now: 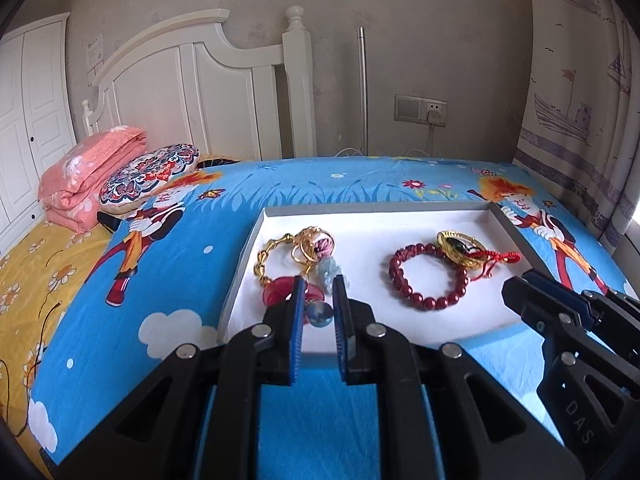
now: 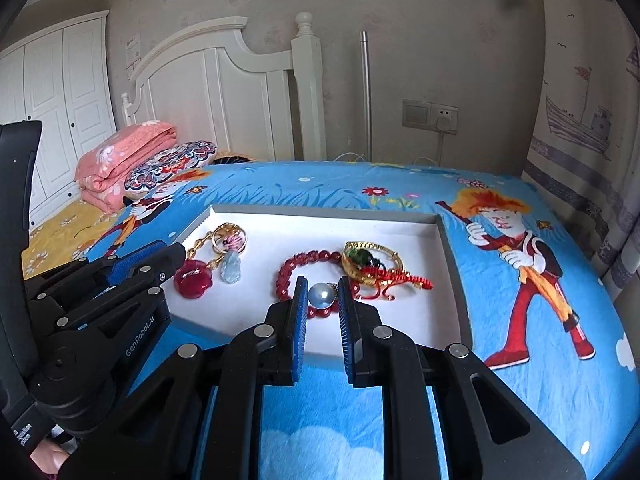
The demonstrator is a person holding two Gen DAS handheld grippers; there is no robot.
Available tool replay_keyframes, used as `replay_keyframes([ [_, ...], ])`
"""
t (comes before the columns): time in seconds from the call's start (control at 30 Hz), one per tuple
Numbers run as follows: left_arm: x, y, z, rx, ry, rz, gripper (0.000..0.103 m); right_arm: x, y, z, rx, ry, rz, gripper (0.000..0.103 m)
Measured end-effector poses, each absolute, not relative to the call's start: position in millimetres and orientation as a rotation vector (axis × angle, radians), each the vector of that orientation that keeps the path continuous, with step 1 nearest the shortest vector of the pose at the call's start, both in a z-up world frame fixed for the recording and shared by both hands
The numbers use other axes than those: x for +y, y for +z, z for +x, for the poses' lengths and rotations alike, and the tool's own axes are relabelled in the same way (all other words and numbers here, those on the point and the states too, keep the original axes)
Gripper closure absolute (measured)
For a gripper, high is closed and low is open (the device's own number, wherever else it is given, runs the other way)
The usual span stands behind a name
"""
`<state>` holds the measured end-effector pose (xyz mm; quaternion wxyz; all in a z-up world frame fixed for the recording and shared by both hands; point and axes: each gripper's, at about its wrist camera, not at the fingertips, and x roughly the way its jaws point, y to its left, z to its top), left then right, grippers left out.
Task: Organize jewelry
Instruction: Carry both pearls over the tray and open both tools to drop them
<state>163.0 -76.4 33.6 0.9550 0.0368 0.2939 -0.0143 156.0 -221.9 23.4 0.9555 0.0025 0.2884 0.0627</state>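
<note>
Blue-grey, the pearl (image 2: 321, 295) sits pinched between the nearly closed fingers of my right gripper (image 2: 323, 282), over the near edge of the tray (image 2: 320, 216) lying ahead and below, my left gripper (image 1: 318, 280) just beside, fingers almost together.

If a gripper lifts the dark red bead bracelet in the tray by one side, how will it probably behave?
The red bead bracelet is a loop of separate round beads, so it will probably sag, not stay stiff. Its glossy beads may slip in a pinch. It seems to touch the gold bangle, which might drag along.
</note>
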Motion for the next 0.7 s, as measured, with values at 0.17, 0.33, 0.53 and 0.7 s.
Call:
replay_keyframes([
  [0.17, -87.8, 38.7, 207.2, 0.607, -0.007, 0.062, 0.089, -228.8, 24.0, 188.1, 0.599, 0.097, -0.009, 0.087],
  [0.33, -90.4, 34.9, 235.4, 0.620, 0.023, 0.069, 0.089, -233.4, 13.7, 204.8, 0.635, 0.084, -0.011, 0.087],
  [0.53, -88.7, 26.9, 245.1, 0.641, 0.024, 0.073, 0.089, -228.6, 6.2, 210.2, 0.655, 0.094, -0.030, 0.087],
  [0.7, -87.0, 21.5, 247.5, 0.654, 0.030, 0.072, 0.089, -226.5, 2.5, 215.3, 0.663, 0.077, -0.034, 0.087],
])
